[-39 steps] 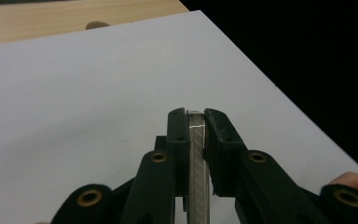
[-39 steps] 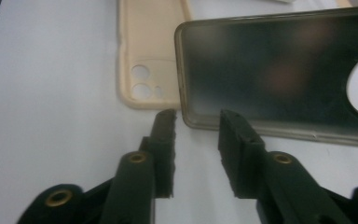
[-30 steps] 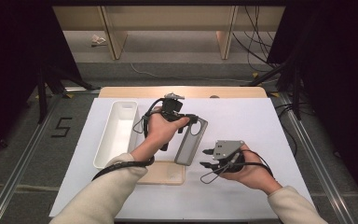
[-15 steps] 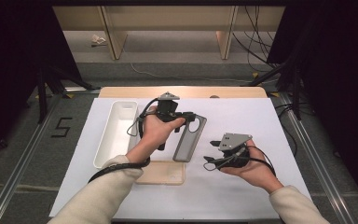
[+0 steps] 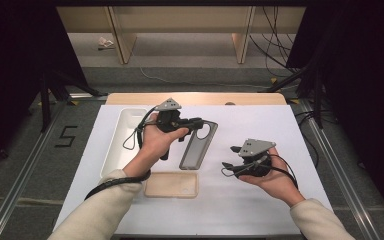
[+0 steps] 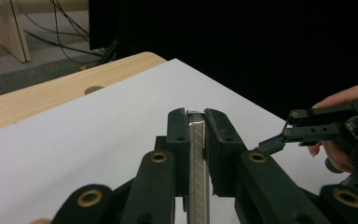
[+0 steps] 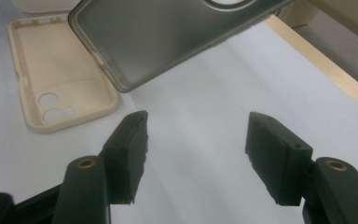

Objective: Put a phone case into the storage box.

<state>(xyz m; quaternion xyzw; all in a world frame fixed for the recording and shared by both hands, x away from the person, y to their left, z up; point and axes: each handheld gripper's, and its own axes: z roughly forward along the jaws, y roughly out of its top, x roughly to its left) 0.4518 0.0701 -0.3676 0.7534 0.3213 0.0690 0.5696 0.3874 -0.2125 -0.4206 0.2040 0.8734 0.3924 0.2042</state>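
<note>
White desk spread across centre frame of the high view. Long white tray left of middle. Grey phone case lifted at centre, pinched by its edge in the left gripper, fingers nearly closed on it. Beige phone case flat below, lower centre. Right gripper at right of centre, fingers just opened wide, nothing between them, near the grey case's lower end.
</note>
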